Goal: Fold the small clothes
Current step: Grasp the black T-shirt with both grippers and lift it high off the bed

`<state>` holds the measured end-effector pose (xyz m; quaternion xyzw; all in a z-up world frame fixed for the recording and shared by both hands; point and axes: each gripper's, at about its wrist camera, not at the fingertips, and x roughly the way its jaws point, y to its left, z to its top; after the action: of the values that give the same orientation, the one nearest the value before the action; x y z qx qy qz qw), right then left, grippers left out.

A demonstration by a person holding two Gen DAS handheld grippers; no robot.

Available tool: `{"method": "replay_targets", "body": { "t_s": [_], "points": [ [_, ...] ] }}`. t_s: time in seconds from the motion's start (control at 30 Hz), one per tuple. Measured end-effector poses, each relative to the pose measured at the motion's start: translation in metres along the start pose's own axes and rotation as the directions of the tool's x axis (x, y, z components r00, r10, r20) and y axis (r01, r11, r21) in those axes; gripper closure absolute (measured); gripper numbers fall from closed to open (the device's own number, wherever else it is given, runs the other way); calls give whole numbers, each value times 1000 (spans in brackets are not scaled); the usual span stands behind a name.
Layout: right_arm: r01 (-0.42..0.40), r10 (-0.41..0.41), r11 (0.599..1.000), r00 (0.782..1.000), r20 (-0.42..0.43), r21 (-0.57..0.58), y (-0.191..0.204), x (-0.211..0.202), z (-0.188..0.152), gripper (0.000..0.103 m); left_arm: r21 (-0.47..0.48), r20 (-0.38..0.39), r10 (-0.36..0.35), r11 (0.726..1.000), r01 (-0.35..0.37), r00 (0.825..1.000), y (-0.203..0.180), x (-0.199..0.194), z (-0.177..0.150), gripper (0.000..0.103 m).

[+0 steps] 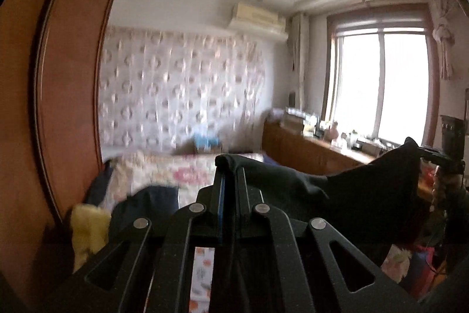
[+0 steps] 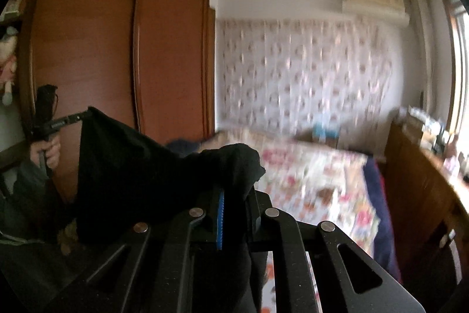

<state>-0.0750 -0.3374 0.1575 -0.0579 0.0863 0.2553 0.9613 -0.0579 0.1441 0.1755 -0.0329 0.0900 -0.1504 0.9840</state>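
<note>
We hold a black garment (image 1: 366,189) up in the air between our two tongs, stretched as a sagging sheet above the bed (image 1: 176,175). Our left tongs (image 1: 230,166) are pressed narrow, their fingers (image 1: 241,181) clamped on one corner of the cloth, which bunches over the tips and runs off to the right. There, in the left wrist view, the right tongs (image 1: 425,151) pinch the far corner, the cloth peaking at that point.

From the right wrist view the same holds in mirror. Our right tongs (image 2: 234,175) are closed tight on a wad of the black garment (image 2: 126,163), which covers the fingertips and hides them; only a blue toothed strip shows between the fingers lower down. The cloth spreads leftward to the left tongs (image 2: 85,115), gripped by our left hand (image 2: 49,154).

Below and beyond the garment lies the bed with a floral cover (image 2: 316,181), with a dark blue cloth (image 1: 155,195) and a yellow fluffy item (image 1: 88,228) near its close end. An orange-brown wardrobe (image 2: 117,55) stands to the left, a patterned curtain (image 1: 181,87) hangs behind the bed, an air conditioner (image 1: 258,19) sits high on the wall, and a cluttered wooden cabinet (image 1: 310,148) runs under a bright window (image 1: 381,84). The hanging cloth blocks our sight of what lies directly under it.
</note>
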Motion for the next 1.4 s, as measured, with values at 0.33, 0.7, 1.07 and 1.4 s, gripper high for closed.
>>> {"method": "replay_targets", "body": {
  "t_s": [0.33,0.7,1.07,1.4],
  "points": [
    [127,-109,984,983,148,-125,16,-84,73,93,78,160,32,996,-45,987,-9,-26,61,97],
    [234,-222,966,969,104,-115,43,-52,56,93,96,116,60,993,-71,991,-8,36,45,97],
    [228,-233,972,965,-122,-53,0,114,3,93,89,-137,161,985,-150,977,22,239,-39,97],
    [248,-215,967,915,-341,55,-56,240,-17,93,104,-331,195,980,-170,923,35,349,-82,97]
  ]
}}
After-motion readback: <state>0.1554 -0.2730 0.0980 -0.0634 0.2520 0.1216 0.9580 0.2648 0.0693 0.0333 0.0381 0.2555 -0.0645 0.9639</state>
